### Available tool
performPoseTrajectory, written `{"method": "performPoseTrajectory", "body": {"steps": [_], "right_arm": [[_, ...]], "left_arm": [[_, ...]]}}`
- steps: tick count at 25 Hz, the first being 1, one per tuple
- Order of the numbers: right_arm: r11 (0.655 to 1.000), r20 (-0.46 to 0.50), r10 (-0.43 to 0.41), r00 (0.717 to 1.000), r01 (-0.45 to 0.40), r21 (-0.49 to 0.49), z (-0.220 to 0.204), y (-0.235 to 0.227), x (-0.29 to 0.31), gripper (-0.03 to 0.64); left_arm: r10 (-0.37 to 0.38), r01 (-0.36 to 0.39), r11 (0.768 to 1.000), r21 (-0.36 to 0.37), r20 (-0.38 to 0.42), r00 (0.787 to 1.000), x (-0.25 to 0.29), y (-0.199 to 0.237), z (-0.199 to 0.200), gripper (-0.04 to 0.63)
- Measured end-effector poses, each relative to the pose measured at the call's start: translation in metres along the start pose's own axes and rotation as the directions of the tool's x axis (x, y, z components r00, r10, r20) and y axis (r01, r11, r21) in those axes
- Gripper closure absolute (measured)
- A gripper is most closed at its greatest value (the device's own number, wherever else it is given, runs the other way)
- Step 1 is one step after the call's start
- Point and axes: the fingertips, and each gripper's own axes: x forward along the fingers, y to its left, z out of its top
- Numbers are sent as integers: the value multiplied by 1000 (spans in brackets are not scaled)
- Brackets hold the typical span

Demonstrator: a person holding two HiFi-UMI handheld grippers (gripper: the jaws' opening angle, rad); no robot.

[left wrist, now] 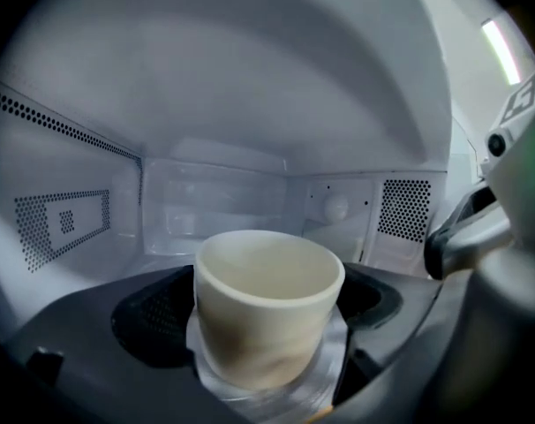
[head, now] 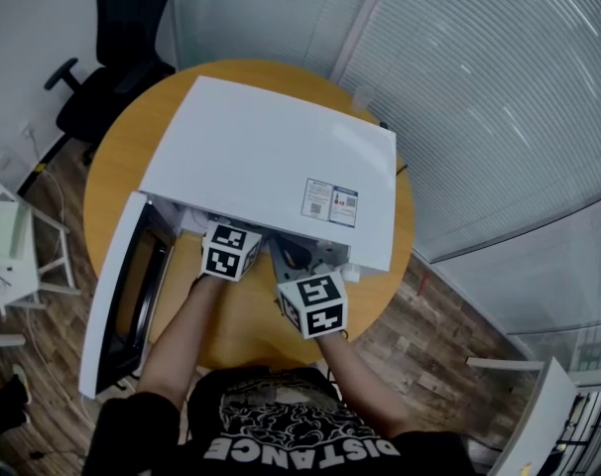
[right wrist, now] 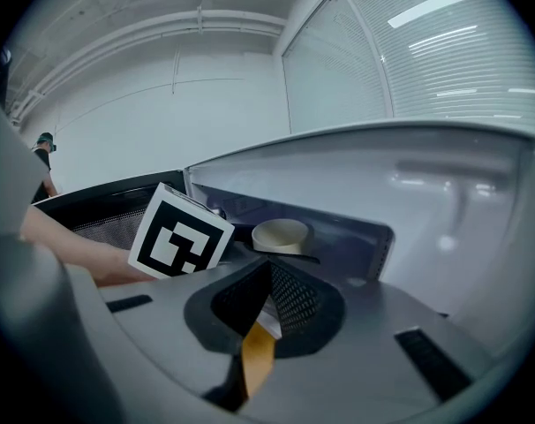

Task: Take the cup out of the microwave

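Observation:
A cream cup [left wrist: 267,303] stands upright inside the white microwave [head: 271,157], whose door [head: 117,296] hangs open to the left. My left gripper [left wrist: 267,329] reaches into the cavity with its jaws spread wide, one on each side of the cup; I see no pad pressing on it. The cup's rim [right wrist: 281,235] also shows in the right gripper view, beyond the left gripper's marker cube [right wrist: 179,230]. My right gripper [right wrist: 269,281] waits just outside the microwave's front, over the table, its jaws together with nothing in them.
The microwave takes up most of a round wooden table [head: 231,315]. A black office chair [head: 117,58] stands behind the table at the far left and a white rack [head: 8,251] at the left. Window blinds [head: 499,87] run along the right.

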Motion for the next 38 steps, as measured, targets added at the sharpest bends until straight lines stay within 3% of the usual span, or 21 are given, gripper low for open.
{"method": "performPoseTrajectory", "body": {"steps": [14, 38], "right_arm": [[1000, -1, 8, 1000, -8, 5, -1, 0, 2, 601], [999, 29, -39, 999, 38, 27, -1, 14, -18, 601]], "left_arm": [[34, -34, 999, 21, 5, 999, 0, 1, 3, 152], [48, -49, 999, 16, 29, 998, -43, -4, -7, 153]]}}
